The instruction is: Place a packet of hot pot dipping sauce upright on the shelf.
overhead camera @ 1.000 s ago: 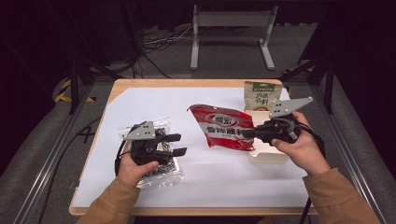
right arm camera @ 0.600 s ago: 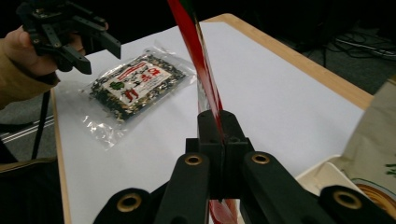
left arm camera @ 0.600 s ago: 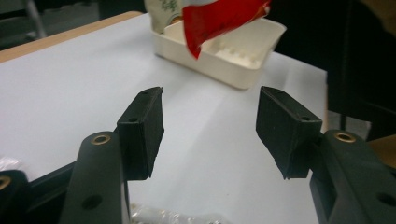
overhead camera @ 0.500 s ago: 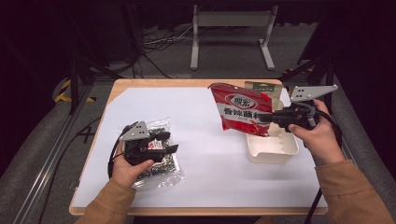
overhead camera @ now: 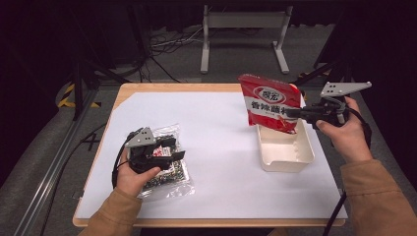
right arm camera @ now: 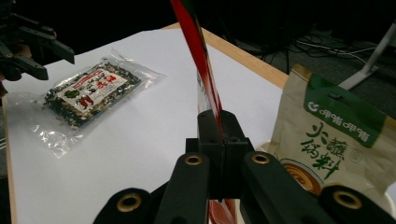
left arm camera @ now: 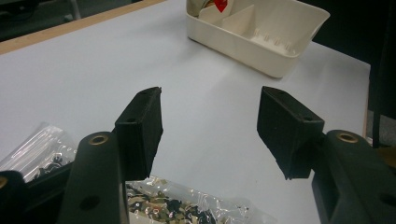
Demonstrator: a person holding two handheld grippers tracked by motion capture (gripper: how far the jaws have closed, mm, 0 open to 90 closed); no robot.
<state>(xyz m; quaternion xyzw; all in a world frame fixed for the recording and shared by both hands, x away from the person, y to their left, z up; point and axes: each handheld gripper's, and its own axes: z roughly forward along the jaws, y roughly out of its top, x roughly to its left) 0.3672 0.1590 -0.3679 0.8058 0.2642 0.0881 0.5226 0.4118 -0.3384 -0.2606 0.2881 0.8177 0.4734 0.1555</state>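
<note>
Right gripper (overhead camera: pixel 295 113): jaws clamping red pouch (overhead camera: pixel 269 102), hanging upright, long axis vertical, tray (overhead camera: pixel 285 153) lying directly below; left gripper (overhead camera: pixel 172 150): jaws gaping above clear packet (overhead camera: pixel 167 172).

White sheet (overhead camera: pixel 221 147) lies bare between spice packet (overhead camera: pixel 164 167) and tray (overhead camera: pixel 285 152) (red pouch (overhead camera: pixel 269 103) overhangs it).

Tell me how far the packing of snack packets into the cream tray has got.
Done: a tan and green paper pouch already stands in the cream plastic tray. In hand: the right gripper, shut on the red foil packet, holds it upright over the tray. Left: the clear spice packet lies on the table under the open left gripper.
</note>
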